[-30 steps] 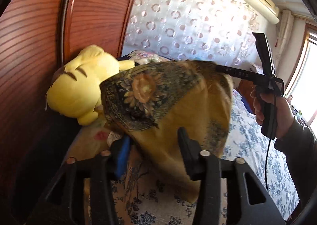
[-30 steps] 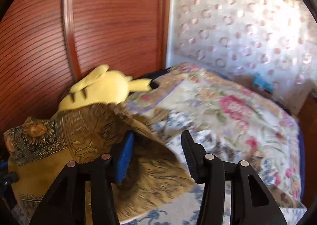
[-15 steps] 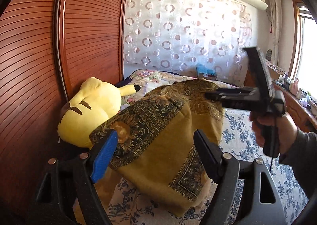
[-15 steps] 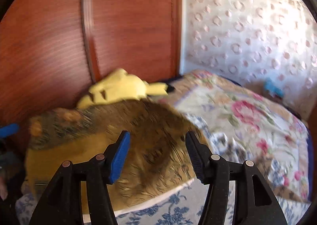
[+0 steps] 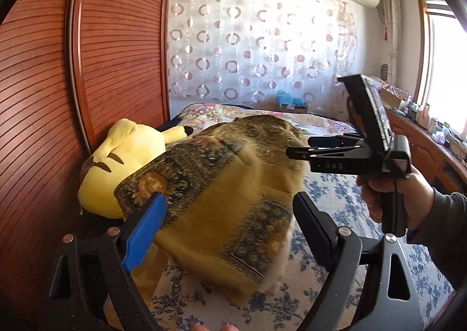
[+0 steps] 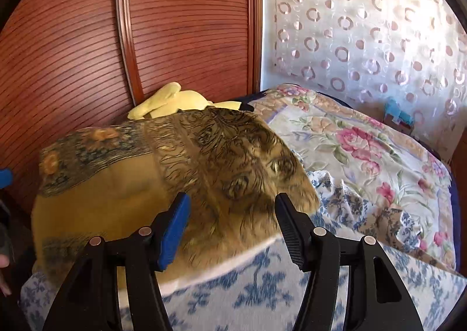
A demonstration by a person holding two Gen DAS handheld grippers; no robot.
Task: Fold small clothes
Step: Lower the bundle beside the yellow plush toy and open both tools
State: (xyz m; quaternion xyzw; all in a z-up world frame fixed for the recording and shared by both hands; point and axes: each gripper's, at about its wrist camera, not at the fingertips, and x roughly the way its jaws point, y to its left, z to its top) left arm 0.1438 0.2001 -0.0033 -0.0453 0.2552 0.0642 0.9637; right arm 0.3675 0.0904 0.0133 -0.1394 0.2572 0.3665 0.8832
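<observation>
My left gripper (image 5: 227, 231) has its 2 fingers spread wide, the blue pad (image 5: 144, 236) on one side and the black finger (image 5: 313, 228) on the other, and neither seems to touch anything. The mustard-yellow cloth (image 5: 221, 205), with its dark ornate border and sunflower motif, hangs in the air in front of it, above the blue-flowered bedsheet (image 5: 335, 193). The cloth's lower edge is blurred.

From the left wrist camera I see my right gripper (image 5: 294, 153) held sideways by the right hand (image 5: 402, 199); its tips reach the cloth's upper right edge. I cannot tell there whether they meet on the fabric. From the right wrist camera the right gripper (image 6: 230, 208) shows a clear gap between its blue pad (image 6: 173, 231) and black finger (image 6: 292, 231), with the cloth (image 6: 163, 173) draped just ahead of and between them; I cannot tell whether it is pinched.

Behind the cloth a yellow plush toy (image 5: 125, 158) lies against the slatted wooden wardrobe (image 5: 116, 53). A pink-rose quilt (image 6: 364, 150) covers the far bed, below a curtain with ring patterns (image 5: 262, 39).
</observation>
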